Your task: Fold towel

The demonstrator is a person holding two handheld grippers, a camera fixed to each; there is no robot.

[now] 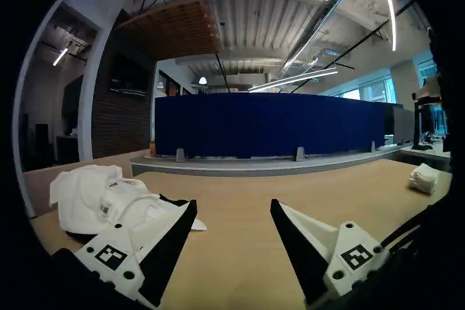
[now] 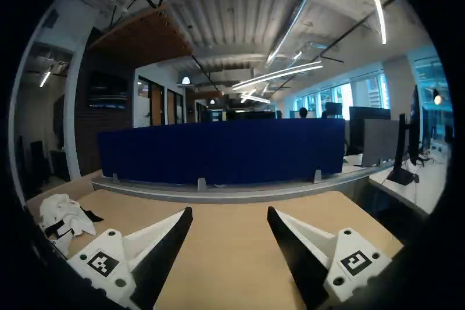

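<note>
Towel [image 1: 96, 196] beside left hand-held gripper [image 1: 233, 202]

Parted right gripper [image 2: 229, 211] (towel [image 2: 64, 217] leftward)

A pale wooden table [image 1: 244, 217] runs up to a dark blue partition [image 1: 267, 124] on a grey base [image 1: 232, 164]. Behind it, in the right gripper view, monitors [image 2: 378, 141] stand on neighbouring desks. Overhead, long strip lights [image 1: 296, 78] cross a ribbed white ceiling [image 1: 256, 13] — beside them hangs a wood-slat panel [image 1: 168, 28].
</note>
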